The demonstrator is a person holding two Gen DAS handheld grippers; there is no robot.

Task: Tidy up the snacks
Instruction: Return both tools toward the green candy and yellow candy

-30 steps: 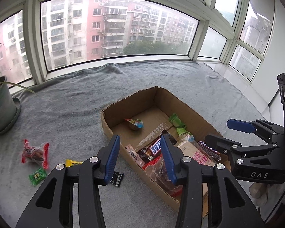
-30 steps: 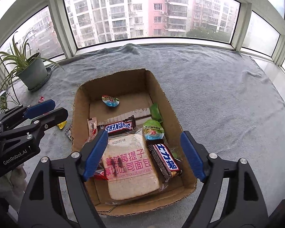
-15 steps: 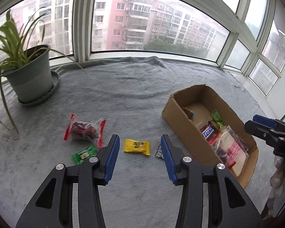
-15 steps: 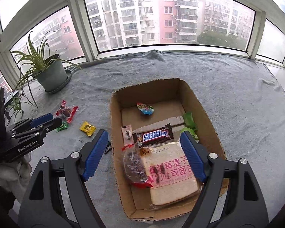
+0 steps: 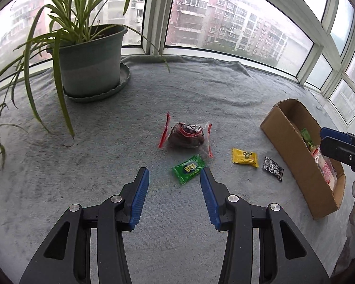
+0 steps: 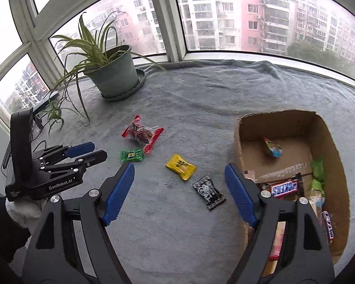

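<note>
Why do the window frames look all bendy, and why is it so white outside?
Left wrist view: the fisheye lens curves the window frames, and corners go dark. Right wrist view: same bending; the buildings outside look pale and washed out, hazy daylight, so the gray blanket shows only soft shadows. Both views: the snacks, like the green packet, look fairly sharp.

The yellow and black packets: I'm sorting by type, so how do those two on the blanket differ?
The yellow packet is bright yellow with a dark print; the black packet is black with white print. The yellow packet lies farther from the cardboard box; the black packet lies near its wall. Both are small sealed packets lying flat on the grey blanket.
</note>
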